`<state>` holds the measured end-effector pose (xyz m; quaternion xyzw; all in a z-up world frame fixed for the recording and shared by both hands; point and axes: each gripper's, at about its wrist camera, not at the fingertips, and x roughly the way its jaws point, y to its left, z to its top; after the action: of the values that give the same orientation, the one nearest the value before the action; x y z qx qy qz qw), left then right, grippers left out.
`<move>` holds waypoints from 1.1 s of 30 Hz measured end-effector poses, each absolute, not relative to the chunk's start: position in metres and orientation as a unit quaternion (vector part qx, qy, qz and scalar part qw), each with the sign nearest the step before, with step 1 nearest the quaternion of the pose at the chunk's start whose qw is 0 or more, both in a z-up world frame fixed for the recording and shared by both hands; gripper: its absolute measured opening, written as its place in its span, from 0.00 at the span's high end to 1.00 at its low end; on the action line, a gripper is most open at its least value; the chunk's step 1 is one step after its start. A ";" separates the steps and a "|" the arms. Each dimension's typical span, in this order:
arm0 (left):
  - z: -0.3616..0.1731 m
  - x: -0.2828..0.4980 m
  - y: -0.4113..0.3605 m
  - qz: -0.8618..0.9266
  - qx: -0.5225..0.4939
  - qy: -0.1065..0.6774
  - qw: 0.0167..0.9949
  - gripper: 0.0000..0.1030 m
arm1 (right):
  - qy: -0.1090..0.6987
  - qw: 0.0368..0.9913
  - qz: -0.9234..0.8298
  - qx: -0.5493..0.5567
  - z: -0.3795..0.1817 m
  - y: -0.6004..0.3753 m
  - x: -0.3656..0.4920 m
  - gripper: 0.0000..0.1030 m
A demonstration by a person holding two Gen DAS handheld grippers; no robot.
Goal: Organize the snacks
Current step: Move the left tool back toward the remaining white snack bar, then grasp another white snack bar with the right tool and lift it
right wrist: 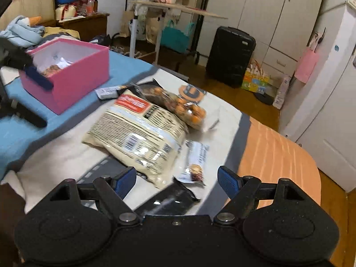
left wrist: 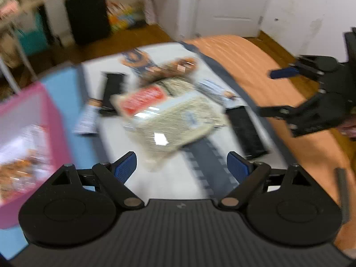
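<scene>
Bedroom clutter rings the bed, whose white road-print cover carries the snacks near its foot end. A large cream snack bag lies flat in the middle, with a clear pack of orange-brown snacks touching its far edge, a snack bar just beside its near right corner and a black wrapper closest to the right gripper. More small packets lie toward the pink box, which stands on the blue sheet at the bed's left side and already has some packets inside.

Both grippers are released and empty: the left gripper hangs wide above the cream bag, the right above the bar and black wrapper.

Risks, as I judge them: the cream bag is slippery and puffy, so a pinch on its flat face may slide off. The soft cover could get caught between the fingers. The two grippers are near each other and could collide.
</scene>
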<state>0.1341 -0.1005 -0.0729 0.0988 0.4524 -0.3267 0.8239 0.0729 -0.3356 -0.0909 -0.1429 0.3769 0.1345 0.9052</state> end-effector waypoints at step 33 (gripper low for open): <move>-0.167 0.330 -0.115 -0.197 0.325 0.527 0.760 0.51 | 0.471 0.865 0.172 -0.024 -0.166 -0.377 0.190 0.38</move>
<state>0.3301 -0.1150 -0.1675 0.3251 0.5266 -0.1971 0.7604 0.1902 -0.3774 -0.1661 -0.0244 0.4711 0.1723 0.8647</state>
